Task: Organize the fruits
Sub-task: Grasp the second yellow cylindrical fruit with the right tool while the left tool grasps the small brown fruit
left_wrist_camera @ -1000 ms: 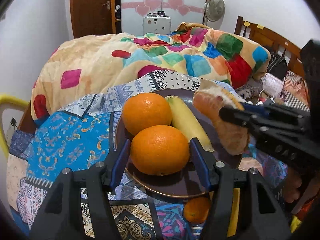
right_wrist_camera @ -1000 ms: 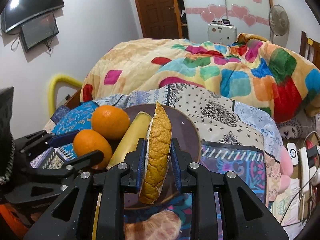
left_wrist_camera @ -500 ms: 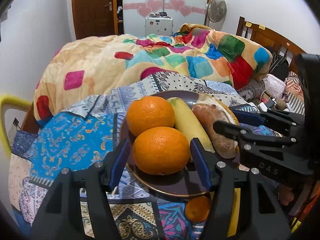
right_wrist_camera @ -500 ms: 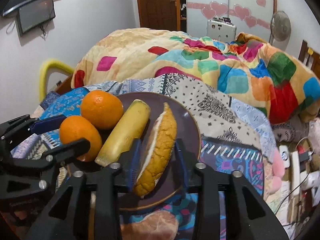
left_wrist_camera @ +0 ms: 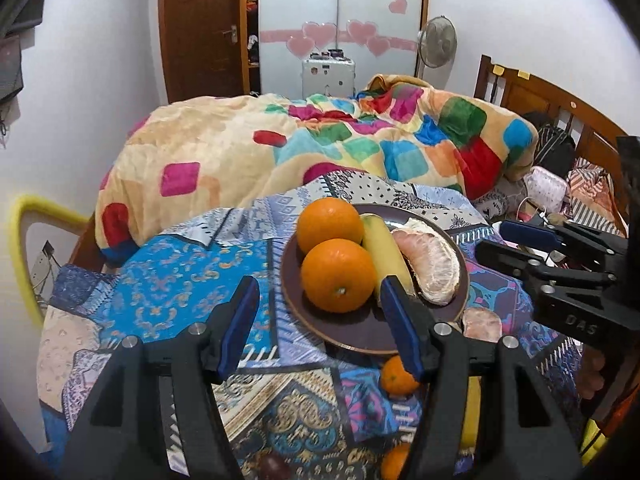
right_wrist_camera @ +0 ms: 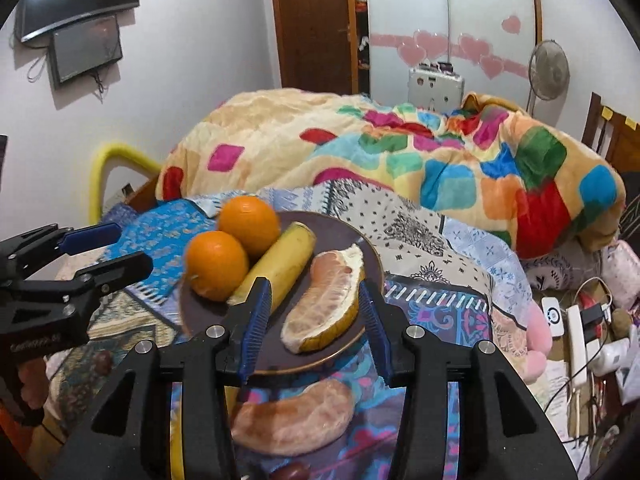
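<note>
A dark plate (left_wrist_camera: pixel 352 336) (right_wrist_camera: pixel 340 228) on the patterned cloth holds two oranges (left_wrist_camera: pixel 338 274) (right_wrist_camera: pixel 218 266), a banana (left_wrist_camera: pixel 384 250) (right_wrist_camera: pixel 280 262) and a pomelo wedge (left_wrist_camera: pixel 430 266) (right_wrist_camera: pixel 324 308). My left gripper (left_wrist_camera: pixel 320 320) is open and empty, drawn back just before the near orange. My right gripper (right_wrist_camera: pixel 316 324) is open, its jaws either side of the pomelo wedge without holding it. A second pomelo wedge (right_wrist_camera: pixel 294 418) (left_wrist_camera: pixel 482 324) lies on the cloth beside the plate. A small orange (left_wrist_camera: pixel 396 376) lies in front of the plate.
A colourful blanket (left_wrist_camera: pixel 320 148) is heaped behind the plate. Another small orange (left_wrist_camera: pixel 394 460) and a yellow fruit (left_wrist_camera: pixel 472 412) sit near the front edge. A power strip and cables (right_wrist_camera: pixel 576 328) lie at right. A yellow tube (left_wrist_camera: pixel 24 248) curves at left.
My right gripper set the pomelo wedge on the plate, opened and drew back. My left gripper also drew back from the near orange.
</note>
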A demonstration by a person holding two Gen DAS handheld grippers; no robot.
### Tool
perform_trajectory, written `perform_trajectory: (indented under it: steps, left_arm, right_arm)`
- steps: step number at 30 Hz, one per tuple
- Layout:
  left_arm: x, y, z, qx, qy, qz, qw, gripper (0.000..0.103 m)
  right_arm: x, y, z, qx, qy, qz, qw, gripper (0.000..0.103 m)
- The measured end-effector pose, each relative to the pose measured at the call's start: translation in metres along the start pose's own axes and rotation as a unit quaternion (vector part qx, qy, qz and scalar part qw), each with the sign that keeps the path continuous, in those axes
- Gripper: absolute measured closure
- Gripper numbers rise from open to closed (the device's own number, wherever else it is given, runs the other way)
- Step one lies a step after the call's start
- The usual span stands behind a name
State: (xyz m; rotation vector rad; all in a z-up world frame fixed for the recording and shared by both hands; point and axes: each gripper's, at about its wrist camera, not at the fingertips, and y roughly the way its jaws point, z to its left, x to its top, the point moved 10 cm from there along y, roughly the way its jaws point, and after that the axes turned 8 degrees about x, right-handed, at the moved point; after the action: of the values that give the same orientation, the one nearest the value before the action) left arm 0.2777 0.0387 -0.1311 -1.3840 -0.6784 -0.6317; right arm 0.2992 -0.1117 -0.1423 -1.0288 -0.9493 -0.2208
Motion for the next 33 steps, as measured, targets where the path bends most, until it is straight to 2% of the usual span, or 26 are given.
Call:
perform_trajectory:
  steps: [8,16,25,33]
  left_arm:
    - [-0.015,-0.028,0.020,0.012,-0.006,-0.004,0.9999,0.039]
    - [-0.047,-0.041,0.032,0.014,-0.005,0.013,0.9998,0.039]
    - [-0.089,-0.027,0.042,0.013,-0.006,0.050,0.9987,0.038]
    - [-0.120,-0.009,0.043,0.002,-0.010,0.080,0.9968,0.038]
  right_arm:
    - [-0.006,-0.025,0.025,0.015,-0.005,-0.014,1.000,0.061]
    - [-0.033,-0.028,0.042,0.033,0.003,-0.001,0.999,0.061]
    - [-0.069,-0.011,0.053,0.049,0.014,0.033,0.998,0.061]
    - [-0.085,0.006,0.058,0.058,0.020,0.057,0.997,0.061]
